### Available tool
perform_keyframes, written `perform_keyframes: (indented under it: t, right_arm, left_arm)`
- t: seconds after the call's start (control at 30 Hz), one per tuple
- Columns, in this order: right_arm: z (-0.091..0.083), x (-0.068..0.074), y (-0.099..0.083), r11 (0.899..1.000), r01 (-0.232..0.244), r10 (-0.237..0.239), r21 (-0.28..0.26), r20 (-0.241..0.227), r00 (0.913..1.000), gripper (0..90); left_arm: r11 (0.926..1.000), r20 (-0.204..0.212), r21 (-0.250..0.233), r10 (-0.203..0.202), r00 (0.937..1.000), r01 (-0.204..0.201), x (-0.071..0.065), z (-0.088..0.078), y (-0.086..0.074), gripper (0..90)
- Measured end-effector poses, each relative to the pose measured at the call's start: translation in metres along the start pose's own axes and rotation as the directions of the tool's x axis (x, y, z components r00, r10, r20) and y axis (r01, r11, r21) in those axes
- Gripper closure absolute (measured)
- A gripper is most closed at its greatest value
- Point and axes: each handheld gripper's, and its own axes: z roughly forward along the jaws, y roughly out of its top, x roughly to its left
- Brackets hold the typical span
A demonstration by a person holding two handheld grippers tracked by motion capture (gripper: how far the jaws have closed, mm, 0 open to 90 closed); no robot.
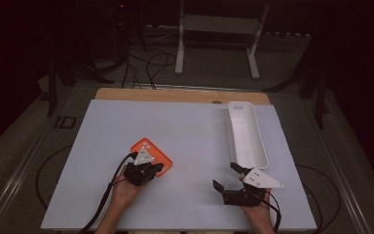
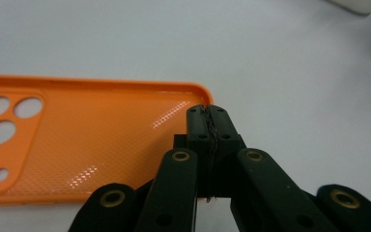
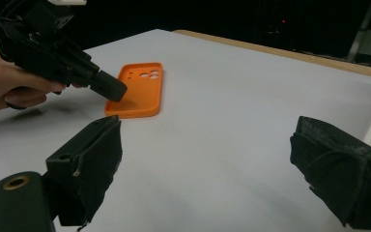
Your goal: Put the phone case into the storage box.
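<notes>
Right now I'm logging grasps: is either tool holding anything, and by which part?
The left tool is shut on the orange phone case, pinching its rim near a corner. The right tool stands open, holding nothing.

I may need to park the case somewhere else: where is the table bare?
Bare: the wide middle between the orange case and the white tray, and the far-left stretch beyond the case. Crowded: the near edge, where the left gripper is shut at the case and the right gripper hangs open by the tray.

Phone case point(image 1: 152, 154) left of tray point(image 1: 246, 134)
</notes>
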Motion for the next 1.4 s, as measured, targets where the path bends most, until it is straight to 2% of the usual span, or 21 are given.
perform_keyframes:
  t: [0.17, 0.23, 0.33, 0.47, 0.7, 0.83, 1.03, 1.13, 1.23, 1.37, 1.4]
  right_arm:
    - [0.0, -0.001, 0.0, 1.0, 0.002, -0.002, 0.001, 0.002, 1.0, 10.8]
    - [0.0, -0.001, 0.0, 1.0, 0.004, -0.004, 0.002, 0.002, 1.0, 10.8]
    - [-0.001, -0.001, 0.0, 1.0, 0.007, -0.007, 0.001, 0.003, 1.0, 10.8]
    - [-0.001, -0.001, 0.0, 1.0, 0.006, -0.006, 0.001, 0.006, 1.0, 10.8]
    - [-0.002, -0.001, 0.0, 1.0, 0.014, -0.014, 0.004, 0.012, 0.9998, 10.8]
    - [-0.002, -0.002, 0.0, 1.0, 0.011, -0.011, 0.005, 0.012, 0.9999, 10.8]
    - [-0.001, -0.002, 0.0, 1.0, 0.016, -0.016, 0.007, 0.011, 0.9998, 10.8]
    - [-0.001, -0.002, 0.0, 1.0, 0.014, -0.014, 0.003, 0.012, 0.9998, 10.8]
    - [-0.001, -0.002, -0.001, 1.0, 0.012, -0.013, 0.005, 0.012, 0.9999, 10.8]
    - [-0.001, -0.002, 0.0, 1.0, 0.015, -0.015, 0.006, 0.012, 0.9998, 10.8]
    - [-0.001, -0.002, 0.0, 1.0, 0.013, -0.013, 0.006, 0.012, 0.9998, 10.8]
  left_arm:
    - [0.9996, 0.005, 0.028, -0.005, 1.0, 0.005, 0.0, 0.005, -0.005, 90.0]
    - [0.9988, -0.008, 0.048, -0.004, 1.0, 0.004, 0.0, 0.006, -0.007, 90.0]
    - [0.9988, -0.008, 0.042, -0.026, 0.9996, 0.026, 0.0, 0.005, -0.009, 89.9]
    - [0.9984, -0.018, 0.044, -0.033, 0.9993, 0.034, 0.001, 0.002, -0.011, 89.8]
    - [0.9968, -0.042, 0.079, -0.009, 0.9991, 0.012, 0.001, -0.009, -0.016, 89.8]
    - [0.996, -0.052, 0.087, -0.017, 0.9985, 0.021, 0.005, -0.018, -0.022, 89.8]
    - [0.9955, -0.096, 0.088, -0.025, 0.995, 0.034, 0.013, -0.03, -0.031, 89.8]
    - [0.9948, -0.136, 0.092, -0.03, 0.9902, 0.043, 0.019, -0.036, -0.035, 89.8]
    - [0.9936, -0.178, 0.082, -0.063, 0.982, 0.078, 0.028, -0.042, -0.039, 89.8]
    - [0.9903, -0.228, 0.063, -0.106, 0.9679, 0.124, 0.042, -0.047, -0.043, 89.8]
    - [0.9891, -0.246, 0.057, -0.118, 0.9621, 0.136, 0.045, -0.048, -0.044, 89.8]
